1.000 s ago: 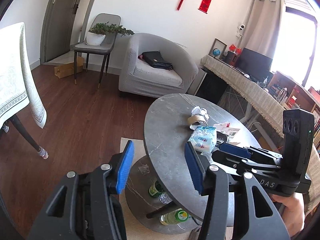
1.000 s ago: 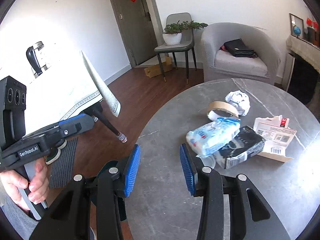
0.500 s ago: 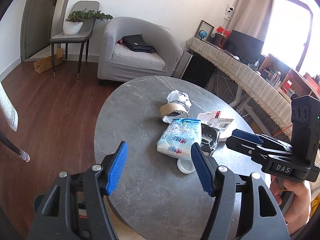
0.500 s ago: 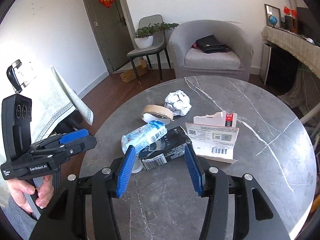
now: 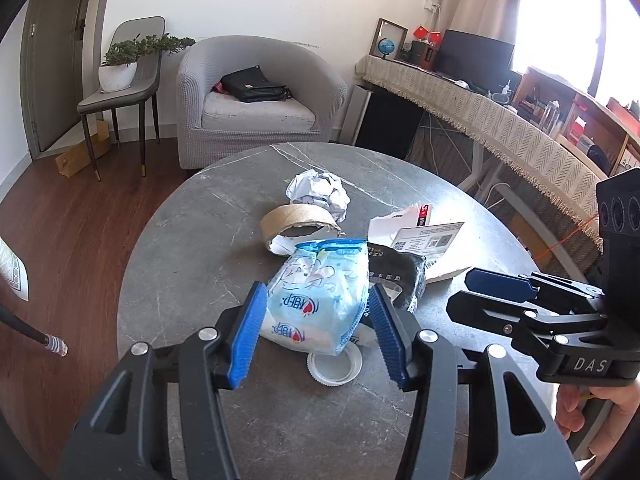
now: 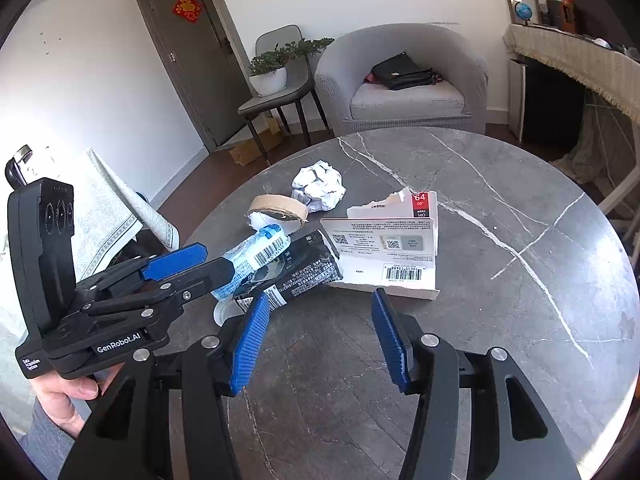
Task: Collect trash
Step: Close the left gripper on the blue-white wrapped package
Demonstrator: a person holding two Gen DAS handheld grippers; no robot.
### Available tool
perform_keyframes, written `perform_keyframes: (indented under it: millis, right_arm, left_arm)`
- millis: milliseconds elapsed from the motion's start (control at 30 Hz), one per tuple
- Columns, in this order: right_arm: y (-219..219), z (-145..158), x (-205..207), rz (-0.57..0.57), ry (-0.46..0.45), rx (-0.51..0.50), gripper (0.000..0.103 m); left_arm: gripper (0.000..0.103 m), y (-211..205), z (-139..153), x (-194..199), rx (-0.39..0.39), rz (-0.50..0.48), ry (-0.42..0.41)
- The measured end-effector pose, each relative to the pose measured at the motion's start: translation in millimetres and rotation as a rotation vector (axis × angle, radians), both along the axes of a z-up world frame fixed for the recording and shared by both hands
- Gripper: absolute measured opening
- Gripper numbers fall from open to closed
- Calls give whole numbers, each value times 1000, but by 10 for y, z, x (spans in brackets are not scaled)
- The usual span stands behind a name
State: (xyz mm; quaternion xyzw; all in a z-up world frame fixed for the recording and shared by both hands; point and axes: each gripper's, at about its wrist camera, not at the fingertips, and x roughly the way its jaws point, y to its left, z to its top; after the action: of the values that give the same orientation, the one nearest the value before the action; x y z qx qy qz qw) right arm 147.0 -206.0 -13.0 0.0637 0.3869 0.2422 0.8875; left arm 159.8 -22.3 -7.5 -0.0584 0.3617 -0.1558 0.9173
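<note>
Trash lies on a round grey marble table (image 5: 192,264): a blue-and-white plastic packet (image 5: 320,296), a black wrapper (image 5: 396,276), a white lid (image 5: 334,364), a cardboard tape core (image 5: 300,222), a crumpled paper ball (image 5: 318,194) and a torn white card box (image 5: 424,240). My left gripper (image 5: 316,336) is open, its fingers on either side of the packet's near end. My right gripper (image 6: 320,338) is open and empty over bare table, just short of the black wrapper (image 6: 296,272) and the card box (image 6: 384,252). The packet (image 6: 256,256) is partly hidden there by the left gripper.
A grey armchair (image 5: 256,104) with a black bag stands beyond the table. A chair with a potted plant (image 5: 120,68) is at the left by a door. A cloth-covered desk (image 5: 500,120) runs along the right. A cloth-covered table (image 6: 116,208) stands at the left.
Both grippers have moved in over the table toward the trash. The left one has come down around the blue-and-white packet. Both stay open.
</note>
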Motion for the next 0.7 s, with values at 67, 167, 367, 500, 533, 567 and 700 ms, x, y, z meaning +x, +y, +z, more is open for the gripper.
perform_keyframes:
  millis: [67,167,367,500,533,567,700]
  right_arm:
    - [-9,-14,1,6,3,13,55]
    - [-10,-39,-11,20,16,28,57]
    - [7,-67,-15,41,53,122,57]
    - [54,-115,17,38,87,159,57]
    - [67,-125,26,38,94,171,57]
    - [82,-136,36,40,102,183,57]
    - [146,-185,68,44,127,202,57]
  left_arm:
    - [47,-8,-40,45,-6,8,17]
    - [38,-11,-82,87,-3,21,37]
    - [9,86,-57,63,-54,32,38]
    - [1,126,3,8,-71,30,23]
    - [1,136,20,-7,-77,27,20]
    - [1,139,32,-25,-77,27,16]
    - [1,162,86,-91,-75,18,-1]
